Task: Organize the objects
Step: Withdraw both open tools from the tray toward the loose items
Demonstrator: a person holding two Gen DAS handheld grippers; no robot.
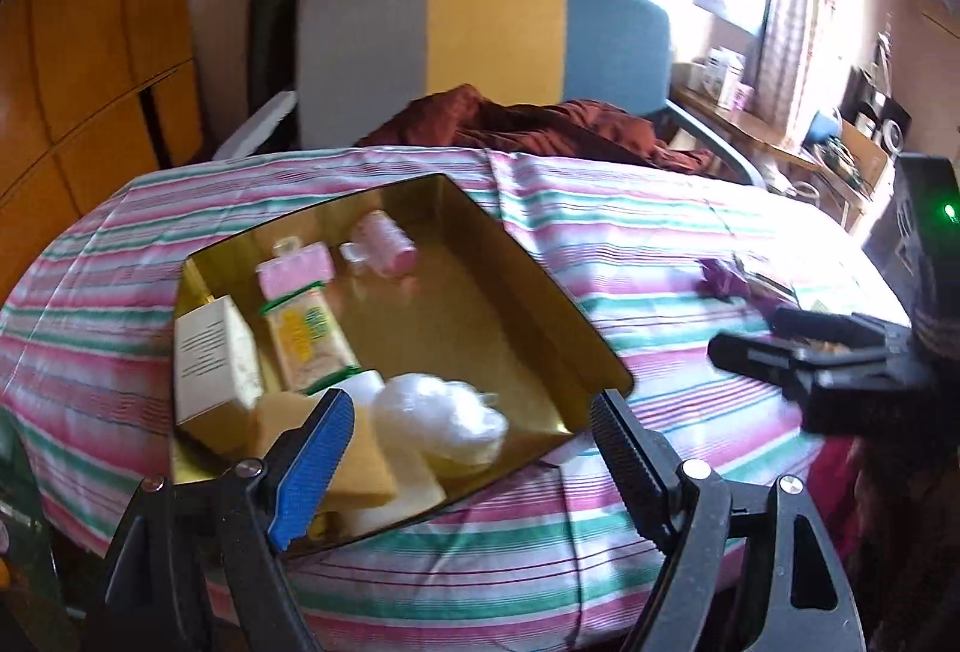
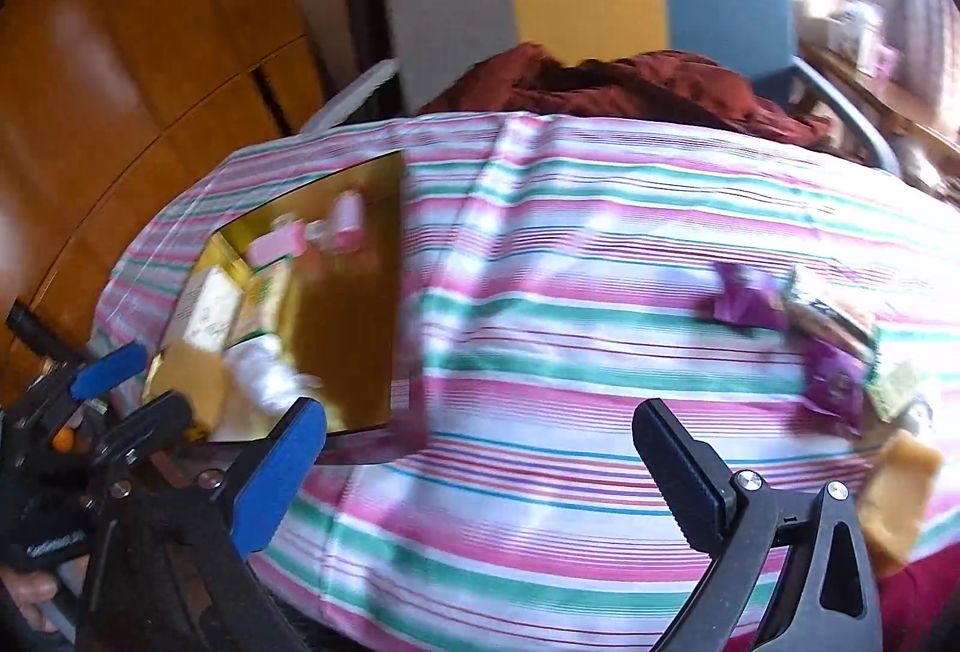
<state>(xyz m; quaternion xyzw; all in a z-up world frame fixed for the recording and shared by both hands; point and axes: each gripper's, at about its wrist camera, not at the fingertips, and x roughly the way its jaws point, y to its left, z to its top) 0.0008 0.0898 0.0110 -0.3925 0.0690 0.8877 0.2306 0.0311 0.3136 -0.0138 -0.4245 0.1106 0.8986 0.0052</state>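
An open gold tin [image 1: 498, 244] sits on the striped tablecloth [image 1: 630, 244]. It holds a white box [image 1: 210, 352], a yellow-green tube [image 1: 306, 334], pink items [image 1: 384, 244], a yellow sponge [image 1: 354, 460] and a white cotton wad [image 1: 438, 412]. My left gripper [image 1: 471, 412] hangs open over the tin's near end with nothing between its fingers. My right gripper [image 2: 480, 418] is open and holds nothing, over bare cloth right of the tin [image 2: 360, 352]. Purple wrappers [image 2: 744, 301] and another yellow sponge [image 2: 900, 490] lie on the cloth to its right.
A chair [image 1: 492, 33] with a grey, yellow and blue back stands behind the table, with maroon cloth [image 1: 540, 123] on its seat. Wooden cabinets [image 1: 90, 51] line the left. A cluttered shelf [image 1: 840, 141] sits by the bright window at right.
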